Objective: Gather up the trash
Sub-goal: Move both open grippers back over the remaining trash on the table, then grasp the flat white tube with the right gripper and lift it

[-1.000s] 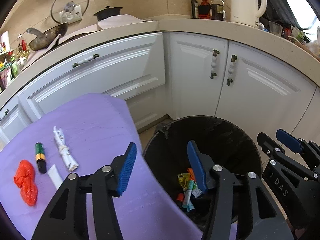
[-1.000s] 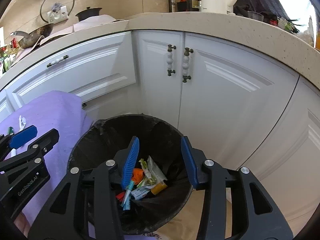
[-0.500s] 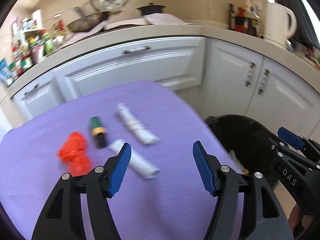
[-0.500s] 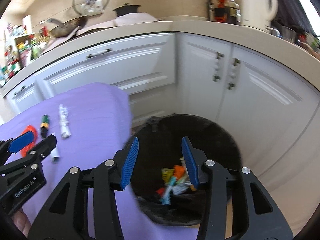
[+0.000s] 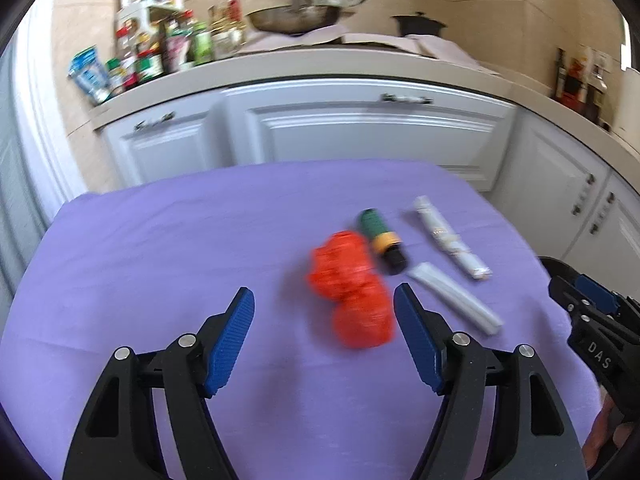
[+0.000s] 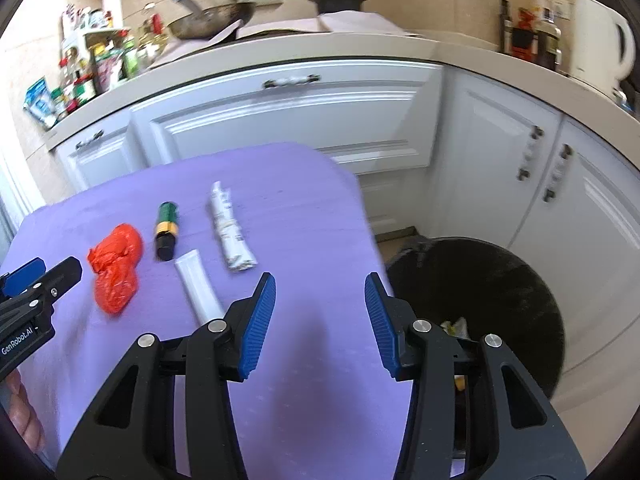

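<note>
Presently we list on the purple tablecloth [image 5: 160, 248]: crumpled red bag [image 5: 352, 296], green-capped tube [image 5: 380, 240], white tube [image 6: 198, 284], rolled paper [image 6: 232, 232]; left gripper [image 5: 324, 340] opening, empty; right gripper [image 6: 320, 320] parted, empty; black bin [image 6: 500, 280] beside table

A home kitchen: white cabinets [image 6: 288, 120] under a bench [image 6: 280, 54] carrying a wok [image 6: 212, 20], kettle [image 6: 600, 40] and bottles [image 6: 100, 64].

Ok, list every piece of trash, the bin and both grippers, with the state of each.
left gripper: empty, jaws opening
right gripper: open, empty
red bag: crumpled, on the purple cloth
green tube: lying flat
white tube: lying flat
paper roll: rolled, lying flat
bin: uncovered, trash inside
</note>
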Demonstrator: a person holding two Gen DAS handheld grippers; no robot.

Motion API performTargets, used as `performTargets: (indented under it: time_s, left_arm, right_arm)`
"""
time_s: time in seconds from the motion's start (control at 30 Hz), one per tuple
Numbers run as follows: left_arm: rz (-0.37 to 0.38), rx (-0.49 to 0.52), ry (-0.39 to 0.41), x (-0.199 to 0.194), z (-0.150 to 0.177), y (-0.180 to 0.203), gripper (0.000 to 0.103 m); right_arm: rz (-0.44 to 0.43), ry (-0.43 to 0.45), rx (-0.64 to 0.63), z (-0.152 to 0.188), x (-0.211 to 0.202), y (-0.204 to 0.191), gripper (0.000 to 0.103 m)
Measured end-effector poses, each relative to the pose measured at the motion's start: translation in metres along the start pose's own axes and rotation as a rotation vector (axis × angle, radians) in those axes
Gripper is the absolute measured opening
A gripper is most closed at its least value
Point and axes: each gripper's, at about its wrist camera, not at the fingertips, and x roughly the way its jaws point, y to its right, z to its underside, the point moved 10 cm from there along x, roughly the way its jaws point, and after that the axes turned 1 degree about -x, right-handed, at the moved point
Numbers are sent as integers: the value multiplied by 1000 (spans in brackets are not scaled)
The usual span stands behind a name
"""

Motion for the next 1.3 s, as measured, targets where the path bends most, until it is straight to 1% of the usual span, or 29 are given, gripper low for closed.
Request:
performTargets:
  time_s: [0.13, 0.27, 0.47, 0.63, 0.7, 0.73, 0.77, 0.8, 0.83, 0.97, 1.1, 1.2, 1.3]
  left_arm:
    - [-44, -36, -21, 6, 8, -32, 70]
    - [-70, -64, -35, 9, 12, -53, 70]
    - [-83, -91, -45, 13, 15, -70, 70]
    - [-78, -101, -56, 17, 19, -74, 70]
    - [-75, -103, -59, 18, 19, -74, 70]
    - [-74, -103, -59, 18, 19, -74, 70]
    - [-73, -102, -60, 19, 20, -75, 70]
    - [-72, -102, -61, 19, 20, -74, 70]
    - [-71, -102, -63, 19, 20, -74, 70]
    - [-67, -102, -68, 20, 22, -72, 70]
    - [-66, -93, -66, 20, 22, -69, 70]
    - [-61, -91, -64, 19, 21, -65, 70]
    - [-47, -81, -59, 17, 19, -57, 70]
  right_arm:
    - [-30, -24, -42, 1, 9, -25, 45]
    - [-59, -50, -78, 4, 17, -45, 45]
    - [-100, -109, -135, 11, 32, -72, 45]
    - [-115, -164, -160, 19, 43, -81, 45]
    - [-114, -173, -163, 21, 45, -82, 40]
    - [-111, -172, -167, 21, 45, -83, 35]
    - [-112, -172, -170, 22, 44, -83, 26]
    - [-114, -173, -176, 22, 44, -84, 20]
    - [-113, -173, -179, 23, 44, -84, 17]
    - [-116, -165, -189, 23, 43, -87, 14]
    - [-127, -146, -194, 21, 37, -90, 13]
    - [-132, -125, -179, 17, 29, -87, 13]
    - [-118, -96, -159, 10, 22, -78, 13]
